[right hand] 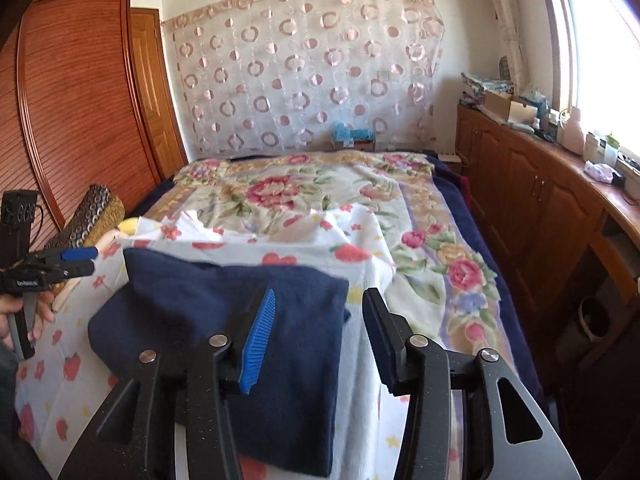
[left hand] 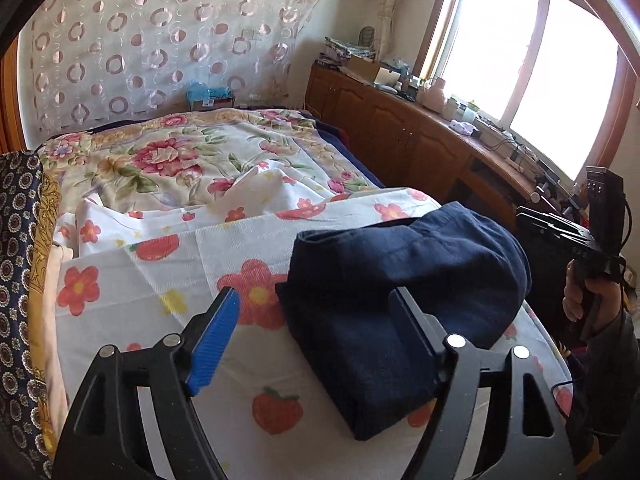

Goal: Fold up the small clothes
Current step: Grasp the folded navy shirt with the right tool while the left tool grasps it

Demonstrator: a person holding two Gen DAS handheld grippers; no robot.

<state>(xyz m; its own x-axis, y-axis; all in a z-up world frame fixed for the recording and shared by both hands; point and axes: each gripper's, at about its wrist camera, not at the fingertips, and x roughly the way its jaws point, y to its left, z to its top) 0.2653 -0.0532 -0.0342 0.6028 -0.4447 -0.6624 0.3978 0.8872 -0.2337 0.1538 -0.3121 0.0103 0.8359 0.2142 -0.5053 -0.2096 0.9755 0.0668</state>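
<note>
Left gripper (left hand: 316,320) was spread wide with nothing in it, 1 blue pad (left hand: 214,340) out over the flowery sheet (left hand: 132,304) and the other finger over the near edge of the navy garment (left hand: 400,300). In the right camera, though, that same gripper (right hand: 80,260) looked nearly pinched together, so take "wide" with a grain of salt. Right gripper (right hand: 316,336) was open and empty too, its blue pad over the garment's (right hand: 224,320) right part and the other finger over bare sheet (right hand: 364,360).

The garment sat folded into a chunky bundle on the sheet, right under and between both tools, at the near end of the bed. Neither tool seemed to be touching it, though I couldn't swear to that for the left one's far finger. My guess is they hung off to either side because the fold was basically done and the bundle got let go. Further out: rose-patterned blanket (right hand: 288,192), wooden cabinets (left hand: 384,128) under the window (left hand: 520,56), circle-print curtain (right hand: 304,76) on the back wall.
</note>
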